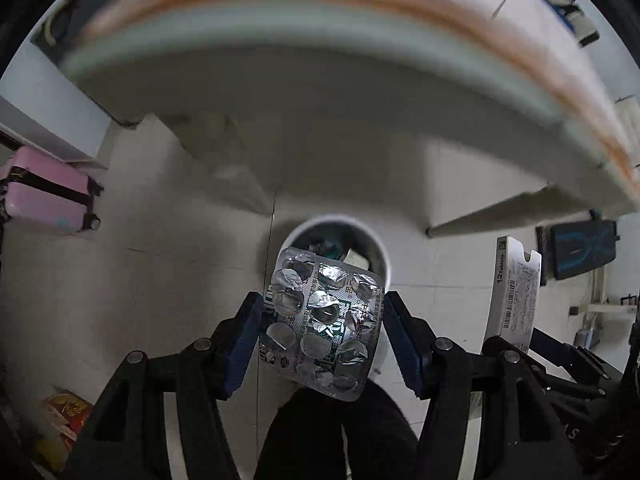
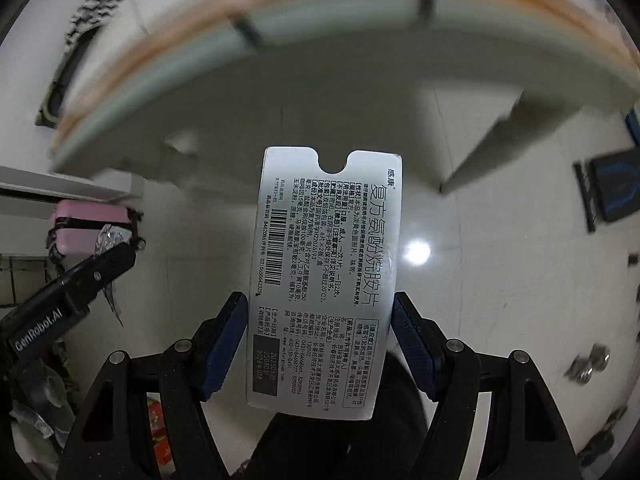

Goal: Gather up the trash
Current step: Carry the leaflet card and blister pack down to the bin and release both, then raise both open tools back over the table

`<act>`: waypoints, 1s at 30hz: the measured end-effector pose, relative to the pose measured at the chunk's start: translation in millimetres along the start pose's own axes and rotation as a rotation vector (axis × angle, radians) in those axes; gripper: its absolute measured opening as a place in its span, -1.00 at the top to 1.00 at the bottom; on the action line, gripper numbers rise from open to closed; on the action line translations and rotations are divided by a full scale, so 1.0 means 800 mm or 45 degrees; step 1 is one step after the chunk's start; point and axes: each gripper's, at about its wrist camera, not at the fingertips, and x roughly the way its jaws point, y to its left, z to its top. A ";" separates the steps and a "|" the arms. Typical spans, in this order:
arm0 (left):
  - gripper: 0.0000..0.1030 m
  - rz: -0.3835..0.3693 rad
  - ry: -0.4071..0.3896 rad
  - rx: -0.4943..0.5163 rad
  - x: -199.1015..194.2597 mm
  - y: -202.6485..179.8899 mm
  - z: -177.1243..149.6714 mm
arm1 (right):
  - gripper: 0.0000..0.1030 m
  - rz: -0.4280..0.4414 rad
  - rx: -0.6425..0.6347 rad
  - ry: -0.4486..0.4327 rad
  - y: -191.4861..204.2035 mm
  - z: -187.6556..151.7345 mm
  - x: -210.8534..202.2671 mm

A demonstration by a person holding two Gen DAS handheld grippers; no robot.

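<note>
My left gripper [image 1: 320, 336] points down and is shut on a silver blister pack [image 1: 322, 320] with its pockets pushed out. Right below it on the floor stands a round white trash bin [image 1: 382, 256] holding some scraps. My right gripper [image 2: 320, 336] is shut on a flattened white medicine box [image 2: 326, 276] printed with black text and a barcode. That same box [image 1: 514, 292] shows at the right of the left wrist view. The left gripper with the blister pack [image 2: 110, 240] shows at the left edge of the right wrist view.
A table edge [image 1: 320, 40] with an orange stripe arcs overhead, blurred. A pink suitcase [image 1: 48, 192] lies on the tiled floor at the left. A dark device with blue markings [image 1: 582, 246] stands at the right. Colourful wrappers [image 1: 64, 420] lie low at the left.
</note>
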 end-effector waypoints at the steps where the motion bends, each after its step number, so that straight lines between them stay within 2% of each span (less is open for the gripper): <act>1: -0.13 -0.002 0.019 0.008 0.022 0.001 -0.001 | -0.44 0.003 0.011 0.015 -0.006 -0.003 0.022; 4: -0.13 -0.032 0.079 0.013 0.082 0.006 0.000 | -0.44 0.012 0.017 0.057 -0.020 -0.007 0.083; 10: -0.16 -0.209 0.260 -0.079 0.200 0.029 0.006 | -0.45 0.042 0.010 0.109 -0.042 -0.001 0.204; 12: -0.29 -0.218 0.284 -0.105 0.224 0.039 0.006 | -0.45 0.077 0.027 0.128 -0.050 0.004 0.241; 14: -0.80 -0.213 0.293 -0.123 0.234 0.043 0.003 | -0.46 0.095 0.031 0.145 -0.056 0.009 0.272; 15: -0.87 -0.206 0.291 -0.129 0.236 0.046 0.003 | -0.60 0.106 0.032 0.149 -0.059 0.009 0.283; 16: -0.89 -0.189 0.289 -0.124 0.233 0.046 0.002 | -0.84 0.126 0.039 0.156 -0.062 0.011 0.298; 18: -0.89 -0.155 0.282 -0.114 0.227 0.049 -0.001 | -0.97 0.187 0.055 0.166 -0.068 0.011 0.321; 23: -0.89 -0.008 0.201 -0.060 0.203 0.051 -0.012 | -0.97 0.152 0.013 0.174 -0.069 0.007 0.331; 26: -0.89 0.082 0.150 -0.027 0.177 0.047 -0.021 | -0.97 0.061 -0.044 0.157 -0.062 0.003 0.312; 30: -0.89 0.114 0.124 -0.018 0.142 0.045 -0.032 | -0.97 -0.049 -0.111 0.125 -0.055 -0.001 0.269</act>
